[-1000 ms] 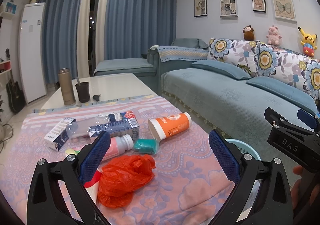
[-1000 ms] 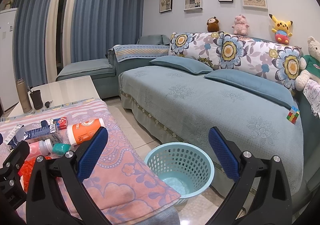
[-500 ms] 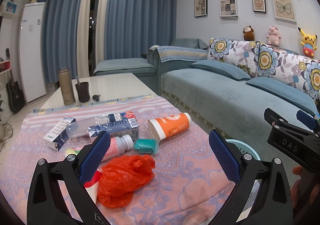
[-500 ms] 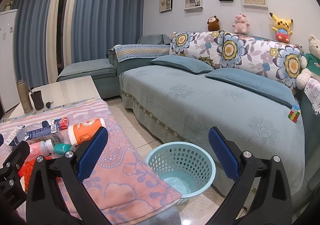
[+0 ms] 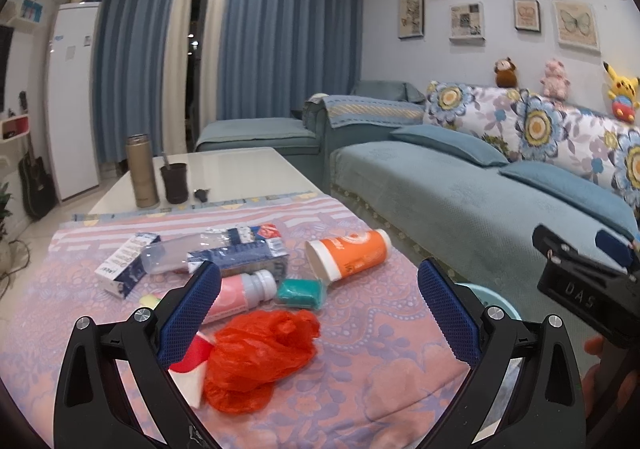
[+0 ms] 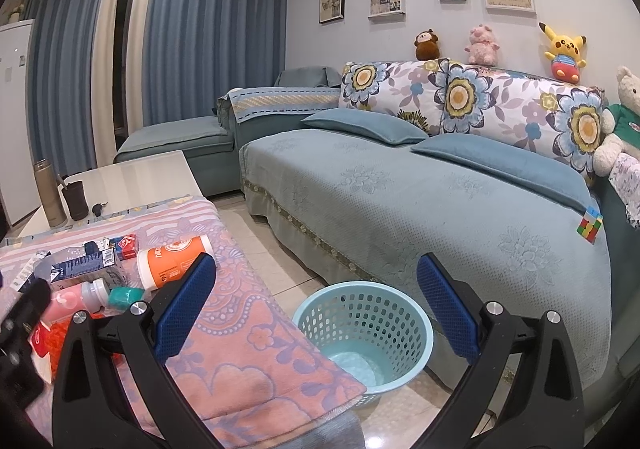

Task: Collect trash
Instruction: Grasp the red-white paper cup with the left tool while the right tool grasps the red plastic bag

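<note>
Trash lies on the pink patterned cloth [image 5: 360, 361]: a crumpled red plastic bag [image 5: 260, 353], a pink bottle [image 5: 240, 293], a teal packet [image 5: 300, 288], an orange cup on its side [image 5: 348, 255], a blue carton [image 5: 240, 263], a clear bottle [image 5: 172, 253] and a white-blue box [image 5: 124, 269]. My left gripper [image 5: 318, 307] is open and empty, just above the red bag. My right gripper [image 6: 316, 299] is open and empty, above a light-blue basket [image 6: 364, 329] on the floor. The cup [image 6: 172, 261] also shows in the right wrist view.
A white table [image 5: 232, 173] behind the cloth holds a metal flask [image 5: 141, 171], a dark cup [image 5: 175, 183] and keys [image 5: 201, 194]. A teal sofa [image 6: 420, 201] runs along the right, close to the basket. The right gripper's body [image 5: 580, 281] shows at the left view's right edge.
Almost nothing has moved. The right wrist view has shifted very slightly; both grippers stay open and empty.
</note>
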`<state>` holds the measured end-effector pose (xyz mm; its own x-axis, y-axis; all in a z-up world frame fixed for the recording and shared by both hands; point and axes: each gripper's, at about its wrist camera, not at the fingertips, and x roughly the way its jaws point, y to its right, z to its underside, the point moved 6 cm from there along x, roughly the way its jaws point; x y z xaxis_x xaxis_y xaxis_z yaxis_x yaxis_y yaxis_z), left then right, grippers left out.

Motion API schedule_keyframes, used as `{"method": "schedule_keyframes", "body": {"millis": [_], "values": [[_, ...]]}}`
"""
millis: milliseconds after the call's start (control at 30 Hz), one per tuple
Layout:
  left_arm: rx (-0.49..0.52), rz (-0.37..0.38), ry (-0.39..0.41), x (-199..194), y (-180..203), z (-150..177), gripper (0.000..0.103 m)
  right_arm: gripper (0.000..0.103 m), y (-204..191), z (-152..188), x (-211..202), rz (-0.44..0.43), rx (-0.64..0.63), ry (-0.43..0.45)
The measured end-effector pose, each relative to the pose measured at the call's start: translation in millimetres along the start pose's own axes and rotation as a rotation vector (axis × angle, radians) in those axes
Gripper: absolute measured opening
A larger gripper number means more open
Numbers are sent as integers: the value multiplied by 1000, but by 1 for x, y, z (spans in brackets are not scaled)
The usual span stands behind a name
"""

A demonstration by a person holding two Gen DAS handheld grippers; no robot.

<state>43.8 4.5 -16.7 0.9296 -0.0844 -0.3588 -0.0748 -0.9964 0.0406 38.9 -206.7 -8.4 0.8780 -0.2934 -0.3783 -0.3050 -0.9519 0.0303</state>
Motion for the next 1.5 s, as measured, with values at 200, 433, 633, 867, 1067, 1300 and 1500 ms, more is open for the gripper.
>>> {"method": "schedule_keyframes", "body": {"millis": [200, 433, 633, 867, 1067, 1300, 1500], "values": [[-71, -79, -2, -17, -61, -11, 96, 95, -18, -8, -9, -128, -14, 20], [-164, -218, -69, -31, -161, 2, 96, 84, -83, -6, -3, -319, -127, -19], [-242, -212, -184, -14, -211, 28, 95, 60, -152, 11, 9, -556, -225, -134], [-260, -108, -283, 22, -194, 60, 92, 65, -202, 58, 25, -748, -257, -331], [-283, -71, -331, 38, -197, 78, 92, 83, -234, 89, 42, -758, -337, -411], [-254, -28, -381, 58, -183, 82, 92, 56, -253, 113, 52, -844, -372, -524], [-256, -11, -443, 71, -176, 86, 92, 17, -238, 102, 43, -869, -342, -485]]}}
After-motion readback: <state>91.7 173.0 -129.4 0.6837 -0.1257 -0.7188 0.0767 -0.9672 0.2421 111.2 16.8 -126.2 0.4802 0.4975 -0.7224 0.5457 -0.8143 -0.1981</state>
